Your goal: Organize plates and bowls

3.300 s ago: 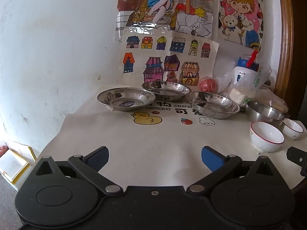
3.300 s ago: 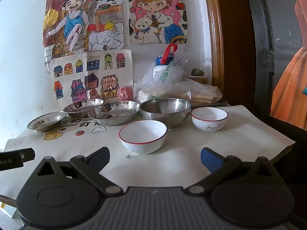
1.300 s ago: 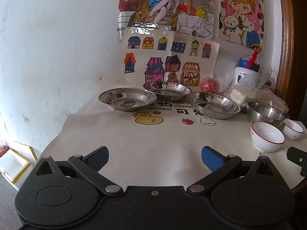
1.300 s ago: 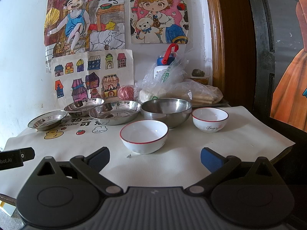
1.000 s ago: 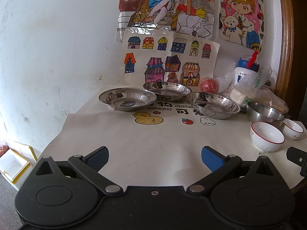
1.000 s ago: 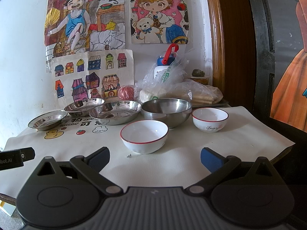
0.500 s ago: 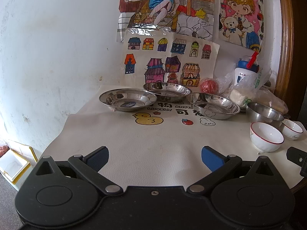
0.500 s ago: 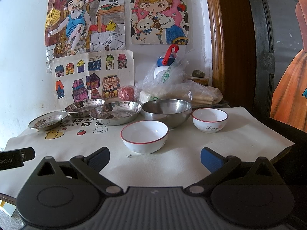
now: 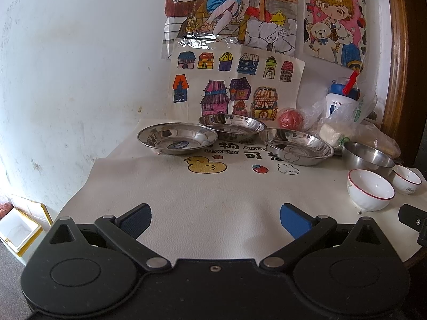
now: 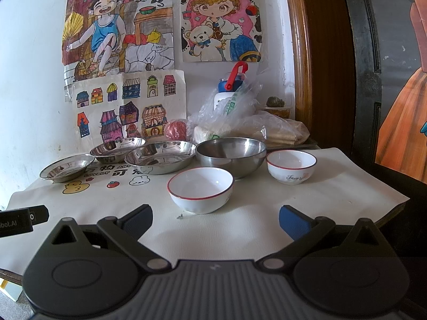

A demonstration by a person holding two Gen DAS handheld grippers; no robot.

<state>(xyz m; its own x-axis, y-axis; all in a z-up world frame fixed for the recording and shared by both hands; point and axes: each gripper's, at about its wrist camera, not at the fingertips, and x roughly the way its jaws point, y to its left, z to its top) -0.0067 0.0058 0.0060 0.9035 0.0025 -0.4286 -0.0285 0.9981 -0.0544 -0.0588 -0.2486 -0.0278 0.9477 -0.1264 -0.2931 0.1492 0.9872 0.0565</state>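
— Fingers first: how do we stand?
— Our left gripper (image 9: 215,220) and right gripper (image 10: 215,220) both hover spread wide, holding nothing, above the worktop (image 9: 213,186).
— And the dishes?
— We see three steel plates (image 9: 177,142) at the back left, a steel bowl (image 10: 231,153) behind the larger white bowl (image 10: 200,189), and the small white bowl (image 10: 291,166) on the right.
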